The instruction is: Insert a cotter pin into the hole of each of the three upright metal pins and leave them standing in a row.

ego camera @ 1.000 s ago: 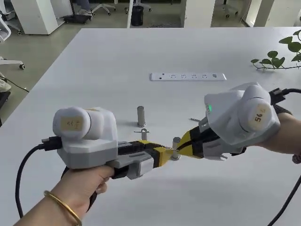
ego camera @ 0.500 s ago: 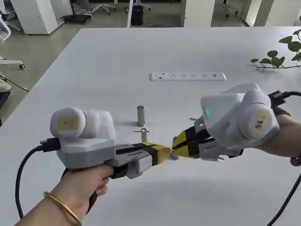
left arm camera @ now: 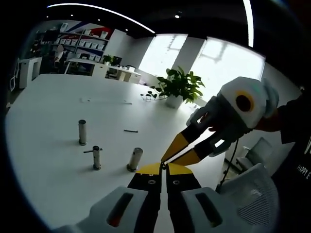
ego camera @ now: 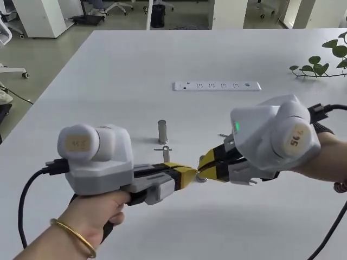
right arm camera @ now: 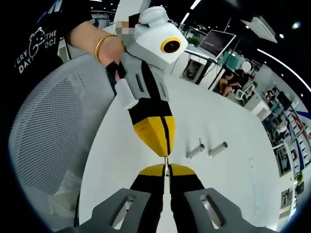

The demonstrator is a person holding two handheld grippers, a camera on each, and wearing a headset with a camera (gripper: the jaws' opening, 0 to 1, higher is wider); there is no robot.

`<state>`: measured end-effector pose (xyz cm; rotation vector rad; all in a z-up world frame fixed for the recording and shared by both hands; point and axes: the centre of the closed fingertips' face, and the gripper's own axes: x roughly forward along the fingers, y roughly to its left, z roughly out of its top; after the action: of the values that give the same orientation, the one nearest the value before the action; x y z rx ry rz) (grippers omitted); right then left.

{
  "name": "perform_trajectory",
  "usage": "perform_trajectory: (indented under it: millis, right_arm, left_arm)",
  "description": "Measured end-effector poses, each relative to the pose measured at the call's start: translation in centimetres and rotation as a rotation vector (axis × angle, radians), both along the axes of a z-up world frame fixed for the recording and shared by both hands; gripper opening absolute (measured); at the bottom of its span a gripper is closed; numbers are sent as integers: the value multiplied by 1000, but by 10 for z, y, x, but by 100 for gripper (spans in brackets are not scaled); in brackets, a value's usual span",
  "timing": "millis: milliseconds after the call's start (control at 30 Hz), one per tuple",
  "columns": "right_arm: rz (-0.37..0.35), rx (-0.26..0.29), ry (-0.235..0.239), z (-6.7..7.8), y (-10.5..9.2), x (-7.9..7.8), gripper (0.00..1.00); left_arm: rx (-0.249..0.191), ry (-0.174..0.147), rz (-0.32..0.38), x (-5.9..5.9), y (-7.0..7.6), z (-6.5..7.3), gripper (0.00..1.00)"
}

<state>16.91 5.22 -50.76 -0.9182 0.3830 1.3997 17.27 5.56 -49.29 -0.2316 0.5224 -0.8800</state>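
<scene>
On the white table (ego camera: 135,70) three upright grey metal pins stand in a line running from far to near. The far pin (ego camera: 162,132) is bare. The middle pin (ego camera: 166,154) has a thin cotter pin pushed crosswise through its top. The near pin (ego camera: 201,177) stands further right and is mostly hidden behind the meeting gripper tips. The left gripper (ego camera: 187,174), grey-bodied with yellow-tipped jaws, reaches in from the near left. Its jaws are pressed together with no visible gap. The right gripper (ego camera: 205,165), of the same build, comes in from the right, and its tips meet the left gripper's just beside the near pin's top. In the right gripper view a slim metal cotter pin (right arm camera: 166,165) sits pinched between the right gripper's nearly closed yellow tips. The pin's other end touches the point of the left gripper's jaws; I cannot tell whether the left gripper also grips it. Another loose cotter pin (ego camera: 223,136) lies flat on the table, to the right of the far pin. A white power strip (ego camera: 217,86) lies across the table further back, and a green leafy sprig (ego camera: 320,65) reaches in at the far right edge.
</scene>
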Motion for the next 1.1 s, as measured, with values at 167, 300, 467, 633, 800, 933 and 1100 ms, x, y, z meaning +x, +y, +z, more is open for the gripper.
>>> perform_trajectory:
  millis: [167,300,467,633,800,933,1100]
  right_arm:
    - [-28,11,19,0,-2,3,0]
    - [-57,38,65,0,-5,4,0]
    - [-101,75,151,-1,-9,2,0]
    - [-143,115,238,-4,-15,4,5]
    - [-160,158,321,-5,-15,-2,6]
    - [-161,189,386,-5,-14,-9,6]
    - [-129,195,434,-6,-13,-19,6]
  left_arm:
    - [13,-24,-10,-2,1,1,0]
    - [37,-55,-33,-5,2,1,0]
    - [94,-87,-66,-9,6,-5,0]
    - [133,-120,-95,-13,9,-8,0]
    - [142,-157,-134,-15,9,-9,0]
    - [148,-188,-178,-18,6,-9,0]
    - [138,-212,-227,-22,3,-7,0]
